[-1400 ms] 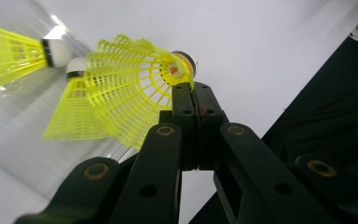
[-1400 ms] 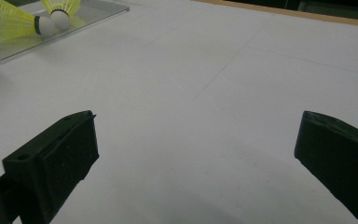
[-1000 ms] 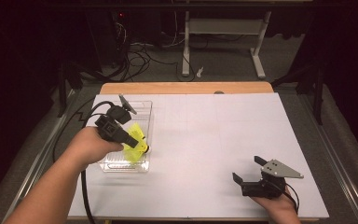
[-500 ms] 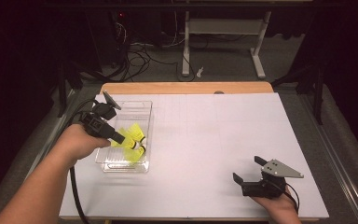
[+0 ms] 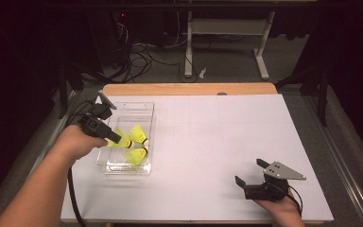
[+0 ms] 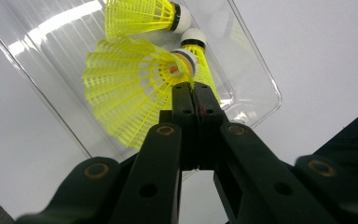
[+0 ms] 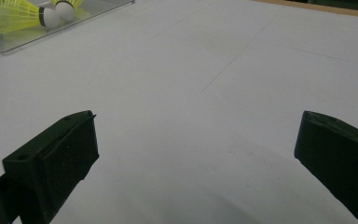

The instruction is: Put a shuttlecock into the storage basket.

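On my feed: one clear, ribbed rectangular plastic tray (image 5: 149,113), lying flat on the white-covered bench (image 5: 217,142) toward its left side. Contents of the tray, three yellow mesh-skirted shuttlecocks with white cork heads. Item one, the shuttlecock in my grip (image 6: 130,88), is pinched at the edge of its skirt near the cork by my left claw (image 6: 193,91), whose jaws are pressed fully together on the yellow mesh; in the high view the same claw (image 5: 118,140) reaches in over the tray's left rim, and I cannot tell whether the shuttlecock is touching the tray floor. Item two, a second yellow shuttlecock (image 6: 142,14), lies on its side just beyond the gripped one, cork toward the right of the left claw view. Item three, a third yellow shuttlecock (image 6: 200,56), sits partly hidden behind the gripped one, its white cork showing. My right claw (image 5: 253,172) sits low at the near right corner of the bench, well apart from the tray, jaws spread wide with bare white bench between them.
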A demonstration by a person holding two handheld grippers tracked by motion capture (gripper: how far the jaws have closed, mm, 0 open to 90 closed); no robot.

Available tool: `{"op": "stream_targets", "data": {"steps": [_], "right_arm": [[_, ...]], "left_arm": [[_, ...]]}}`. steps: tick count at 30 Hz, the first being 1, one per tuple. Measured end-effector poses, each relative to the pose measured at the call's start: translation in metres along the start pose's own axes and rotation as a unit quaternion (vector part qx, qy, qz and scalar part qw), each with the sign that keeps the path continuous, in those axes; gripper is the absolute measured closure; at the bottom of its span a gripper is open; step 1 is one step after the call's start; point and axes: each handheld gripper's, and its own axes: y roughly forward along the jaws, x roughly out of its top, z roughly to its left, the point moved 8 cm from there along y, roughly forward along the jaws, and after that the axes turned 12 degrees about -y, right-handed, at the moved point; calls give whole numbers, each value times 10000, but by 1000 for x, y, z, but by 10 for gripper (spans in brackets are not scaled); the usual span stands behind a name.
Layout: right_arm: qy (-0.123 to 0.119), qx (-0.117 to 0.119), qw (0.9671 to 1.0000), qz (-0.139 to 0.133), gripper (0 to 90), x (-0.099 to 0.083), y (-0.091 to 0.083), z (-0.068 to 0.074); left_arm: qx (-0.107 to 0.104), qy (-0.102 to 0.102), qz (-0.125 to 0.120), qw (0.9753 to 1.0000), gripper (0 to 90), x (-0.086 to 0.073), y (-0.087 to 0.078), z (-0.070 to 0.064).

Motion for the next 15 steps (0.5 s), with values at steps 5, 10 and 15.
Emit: {"op": "stream_targets", "data": {"steps": [5, 10, 15], "right_arm": [[-1, 16, 10000, 9, 1, 0, 1, 0], [5, 26, 10000, 30, 1, -1, 2, 1], [10, 54, 10000, 66, 1, -2, 3, 2]], "left_arm": [[9, -70, 12, 10000, 900, 4, 7, 5], [28, -67, 44, 10000, 900, 10, 15, 7], [15, -55, 47, 10000, 900, 14, 23, 9]]}}
